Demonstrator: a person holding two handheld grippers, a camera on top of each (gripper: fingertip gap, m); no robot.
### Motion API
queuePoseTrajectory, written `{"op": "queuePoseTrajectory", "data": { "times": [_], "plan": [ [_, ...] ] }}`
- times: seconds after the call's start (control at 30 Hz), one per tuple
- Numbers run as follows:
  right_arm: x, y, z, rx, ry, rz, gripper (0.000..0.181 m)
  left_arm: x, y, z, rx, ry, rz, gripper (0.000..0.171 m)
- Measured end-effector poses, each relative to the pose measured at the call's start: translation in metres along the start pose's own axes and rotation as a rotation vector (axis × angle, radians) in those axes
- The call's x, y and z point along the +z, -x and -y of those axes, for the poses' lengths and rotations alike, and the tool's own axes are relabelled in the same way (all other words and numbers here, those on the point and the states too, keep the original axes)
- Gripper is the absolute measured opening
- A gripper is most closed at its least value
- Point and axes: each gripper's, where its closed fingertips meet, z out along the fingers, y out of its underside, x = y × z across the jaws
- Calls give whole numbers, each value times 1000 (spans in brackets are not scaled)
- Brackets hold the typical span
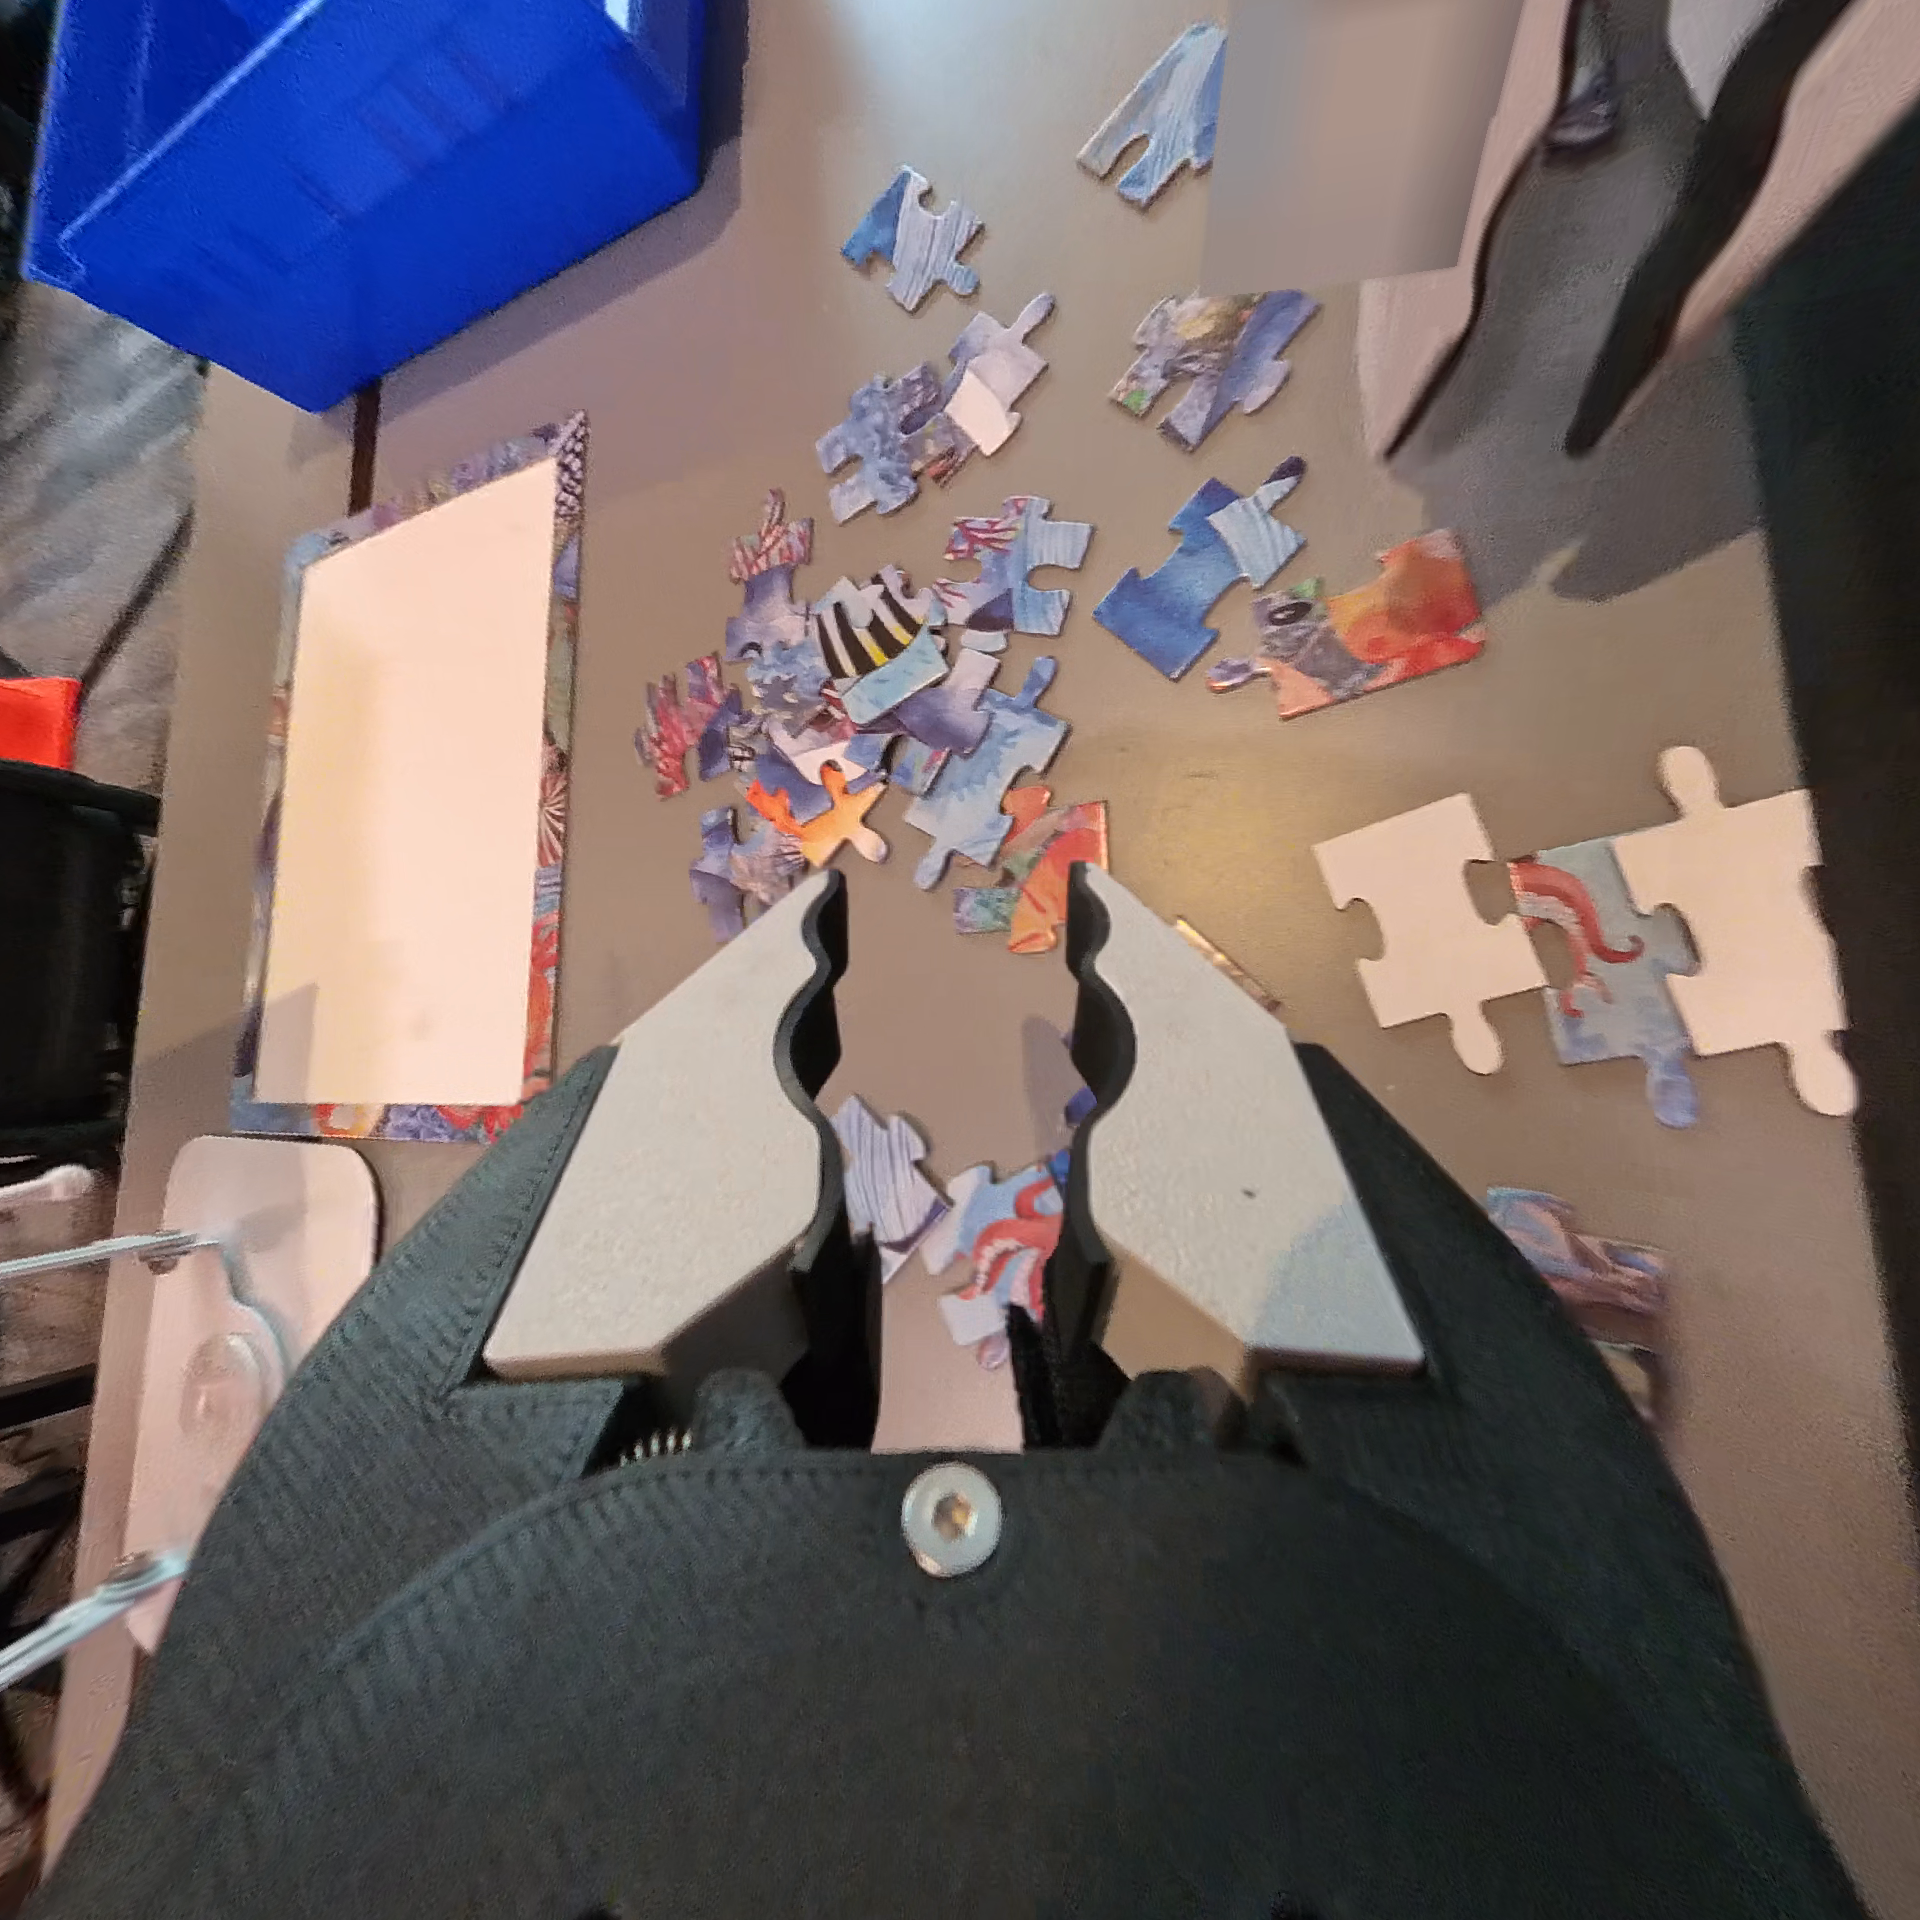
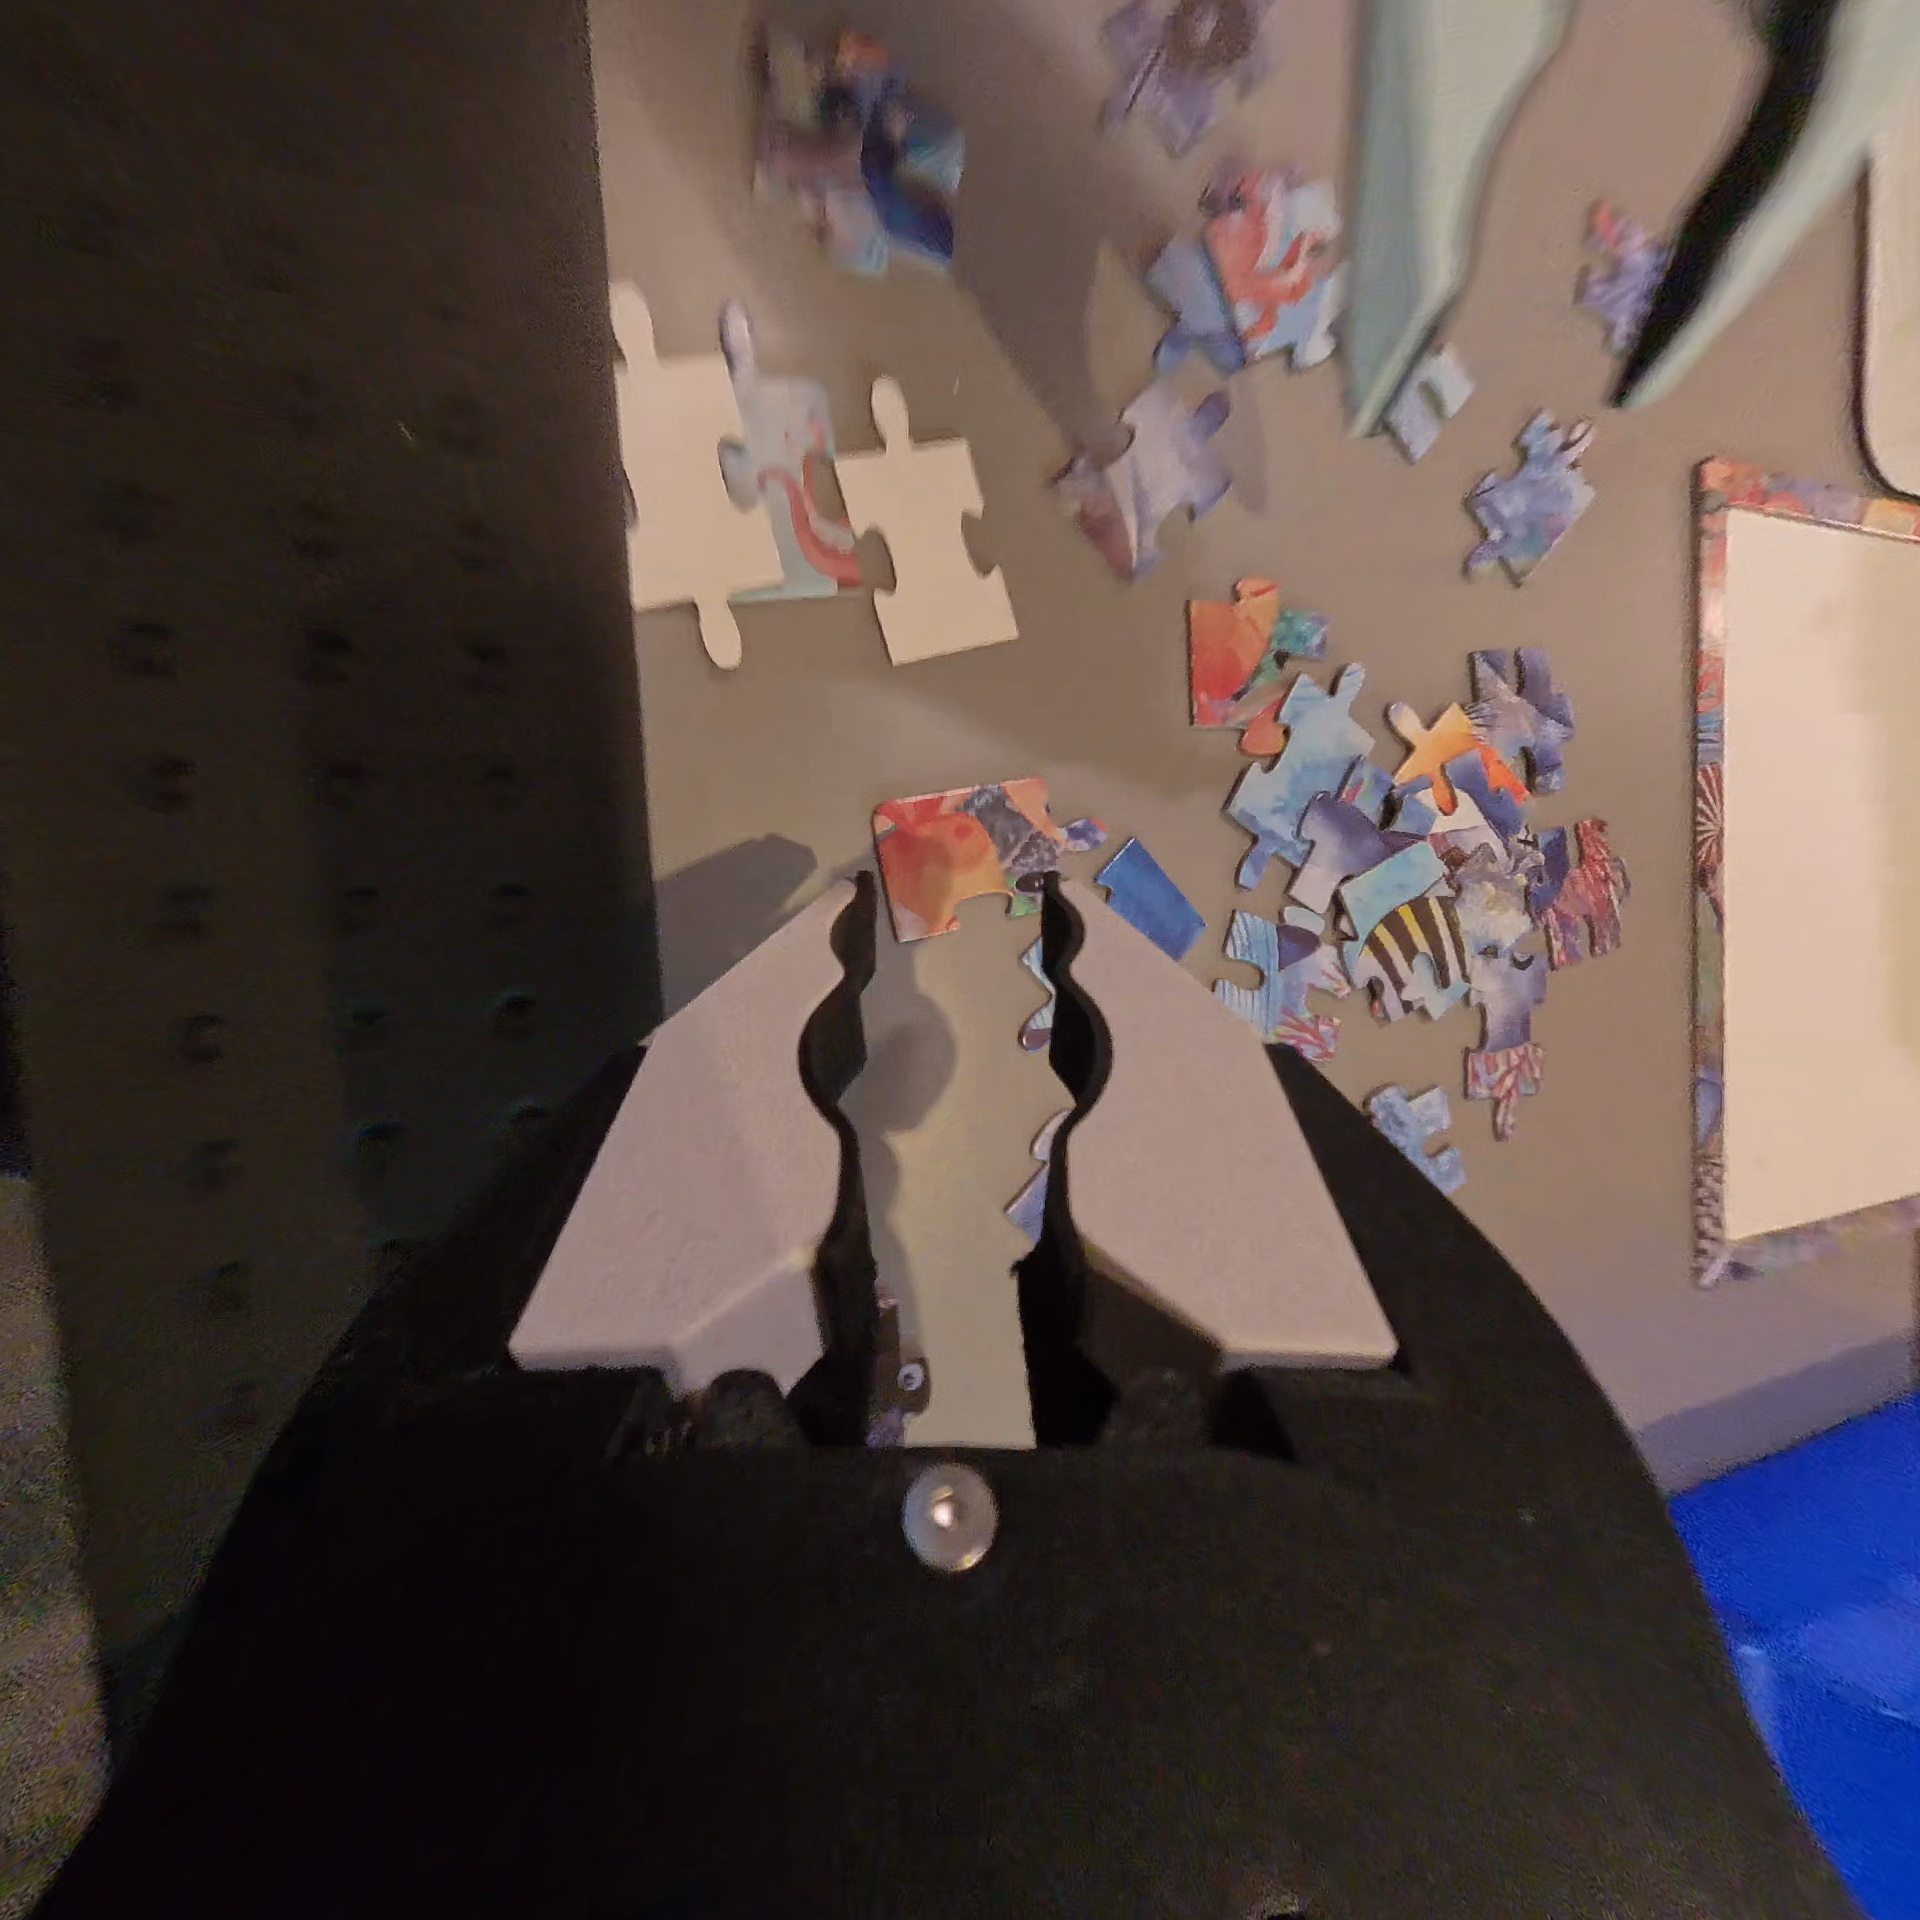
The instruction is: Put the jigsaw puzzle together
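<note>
Left wrist view: left tool (image 1: 954,899) gapes empty above loose puzzle pieces (image 1: 831,675).

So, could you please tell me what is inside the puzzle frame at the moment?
Nothing: the puzzle frame holds only its bare white backing, with every loose piece lying outside it on the table. Its near corner is covered by the left gripper.

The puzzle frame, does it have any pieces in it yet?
No, the puzzle frame shows only a bare white middle, and the loose pieces lie beside it on the table.
</note>
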Motion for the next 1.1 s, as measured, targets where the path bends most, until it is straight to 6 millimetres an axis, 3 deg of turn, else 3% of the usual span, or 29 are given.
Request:
{"op": "queuePoseTrajectory", "data": {
  "times": [0.1, 0.17, 0.3, 0.47, 0.57, 0.67, 0.93, 1.1],
  "plan": [
    [-21, -12, 4, 141, -108, 2, 27, -6, -13, -4, -17, 21, -37, 42],
    [-21, -20, -6, 204, -93, -2, 25, -10, -24, -12, -15, 58, -60, 45],
    [2, -10, -12, 244, -69, 88, 26, -15, -59, -26, -54, 93, -183, 49],
    [25, 16, 19, 174, -95, 160, 37, -14, -93, -23, -76, 47, -280, 54],
    [38, 17, 29, 175, -103, 169, 36, -5, -107, -29, -41, 75, -308, 49],
    [52, 14, 31, 185, -88, 174, 37, 6, -112, -40, -42, 118, -323, 48],
    [68, 2, 39, 192, -74, 267, 47, 15, -119, -29, -111, 29, -398, 23],
    [71, -4, 40, 187, -95, 356, 42, 16, -119, -27, -80, -3, -405, 21]
  ]
}}
